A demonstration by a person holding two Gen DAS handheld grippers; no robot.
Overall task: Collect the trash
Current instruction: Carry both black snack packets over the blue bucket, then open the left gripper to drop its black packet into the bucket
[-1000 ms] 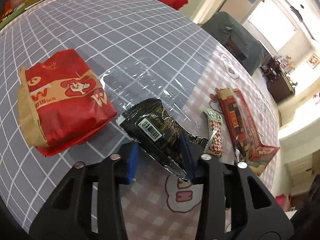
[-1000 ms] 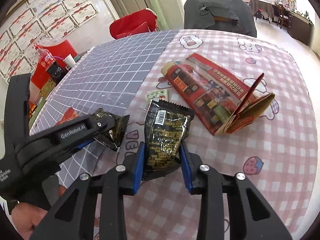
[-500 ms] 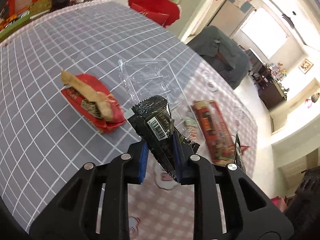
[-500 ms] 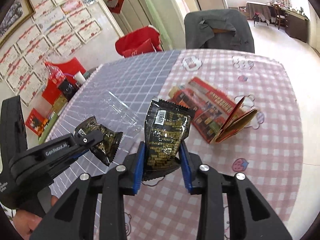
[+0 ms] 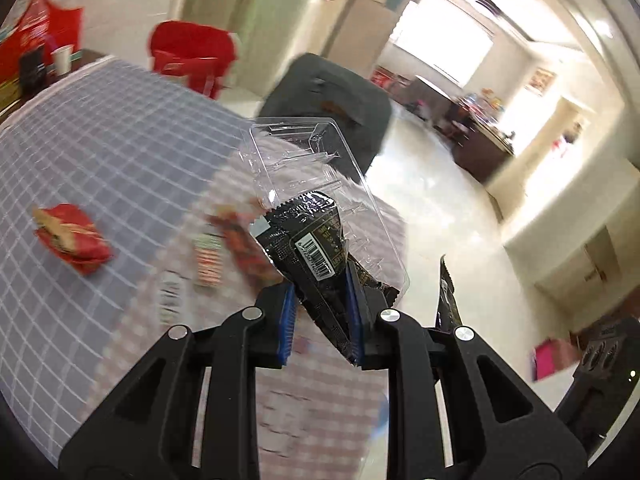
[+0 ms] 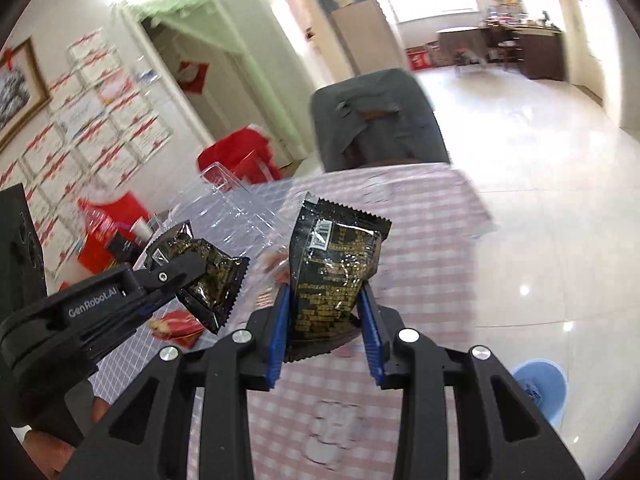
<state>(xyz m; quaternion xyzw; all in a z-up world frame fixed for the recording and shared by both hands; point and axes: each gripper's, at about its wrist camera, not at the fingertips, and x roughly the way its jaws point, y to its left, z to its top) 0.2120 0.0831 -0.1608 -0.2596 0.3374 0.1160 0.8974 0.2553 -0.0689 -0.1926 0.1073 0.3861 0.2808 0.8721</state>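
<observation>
Left gripper (image 5: 320, 320) jaws clamped on crinkled black foil snack wrapper (image 5: 316, 248) plus clear plastic clamshell tray (image 5: 304, 160), both lifted above checked table (image 5: 100, 152). Right gripper (image 6: 324, 324) jaws closed on second black-and-gold snack packet (image 6: 332, 268), held upright. Only right view shows blue plastic bin (image 6: 540, 384) on floor; only left view shows red paper bag (image 5: 70, 236) lying on table.

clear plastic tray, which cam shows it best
The left wrist view. There the clear plastic tray fills the centre, lifted with the black wrapper in the left gripper, its ribs and rim sharp. The right wrist view shows only a blurred, faint part of it behind the left gripper.
</observation>
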